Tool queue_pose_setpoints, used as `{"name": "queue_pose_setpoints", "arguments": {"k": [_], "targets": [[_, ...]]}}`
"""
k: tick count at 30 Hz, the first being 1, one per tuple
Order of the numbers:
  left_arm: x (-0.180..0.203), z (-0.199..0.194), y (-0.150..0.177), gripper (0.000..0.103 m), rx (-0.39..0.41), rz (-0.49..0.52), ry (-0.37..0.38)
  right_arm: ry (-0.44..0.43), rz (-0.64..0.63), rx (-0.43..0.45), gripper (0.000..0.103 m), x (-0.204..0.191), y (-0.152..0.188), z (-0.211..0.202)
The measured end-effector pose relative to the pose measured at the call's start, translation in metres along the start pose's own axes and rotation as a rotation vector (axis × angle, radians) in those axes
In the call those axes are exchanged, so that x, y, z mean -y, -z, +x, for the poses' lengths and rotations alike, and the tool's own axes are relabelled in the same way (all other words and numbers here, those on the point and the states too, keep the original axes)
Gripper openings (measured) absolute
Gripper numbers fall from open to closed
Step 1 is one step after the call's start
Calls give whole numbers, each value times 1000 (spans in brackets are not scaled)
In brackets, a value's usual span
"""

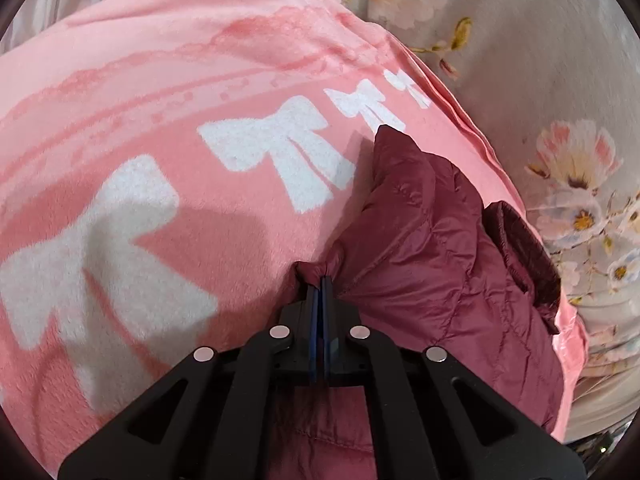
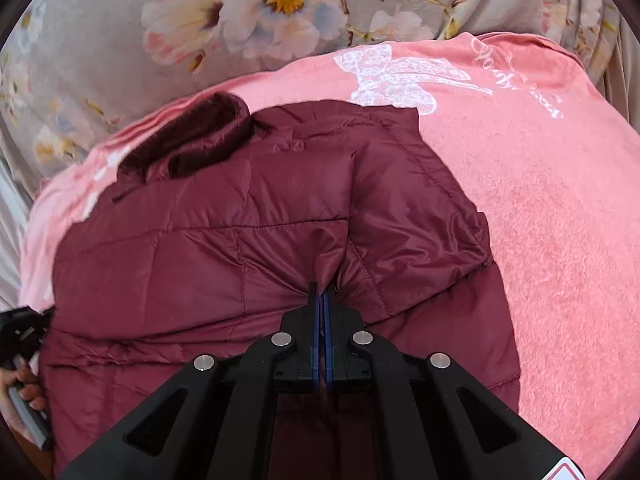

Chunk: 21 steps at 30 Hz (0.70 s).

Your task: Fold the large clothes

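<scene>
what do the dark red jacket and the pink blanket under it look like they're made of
Jacket: probably thin nylon or polyester shell over padding, with a slight sheen, stitched quilt lines and puffy panels.
Blanket: likely soft fleece or plush, matte, with a fuzzy nap visible around the white bows.

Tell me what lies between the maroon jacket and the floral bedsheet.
The pink blanket lies under the jacket and over the floral sheet, shown in both wrist views.

Pink blanket (image 2: 560, 208) covers, seemingly, floral bed (image 2: 100, 80).

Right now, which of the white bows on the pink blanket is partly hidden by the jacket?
The third white bow: the maroon puffer jacket's tip covers its lower tail; the nearer bows lie uncovered.
</scene>
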<state>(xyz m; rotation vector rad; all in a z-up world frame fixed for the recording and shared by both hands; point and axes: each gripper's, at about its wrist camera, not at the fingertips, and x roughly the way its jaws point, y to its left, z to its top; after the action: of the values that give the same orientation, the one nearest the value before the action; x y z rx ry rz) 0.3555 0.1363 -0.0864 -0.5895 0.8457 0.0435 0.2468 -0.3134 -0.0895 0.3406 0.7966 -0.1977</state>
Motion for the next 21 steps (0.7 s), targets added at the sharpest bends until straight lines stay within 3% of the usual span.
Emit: {"name": "queue_pose_setpoints", "arguments": {"k": [5,14,17,20,21], "targets": [[4,1,4,0,22,49,-25,34,-33,-4,1,-5,2,4],[12,4,7,1,34,102,-76,16,-23,-12,1,-3,1,6],[8,3,6,2,35,82,-48,-15,1,-12,1,1,0,4],[-2,-7,4,2,7,51,17,-31,8,-6,10,5,2,-16],[-4,-14,4,7,1,57,24,-42,20,15,20,8,6,-29]]}}
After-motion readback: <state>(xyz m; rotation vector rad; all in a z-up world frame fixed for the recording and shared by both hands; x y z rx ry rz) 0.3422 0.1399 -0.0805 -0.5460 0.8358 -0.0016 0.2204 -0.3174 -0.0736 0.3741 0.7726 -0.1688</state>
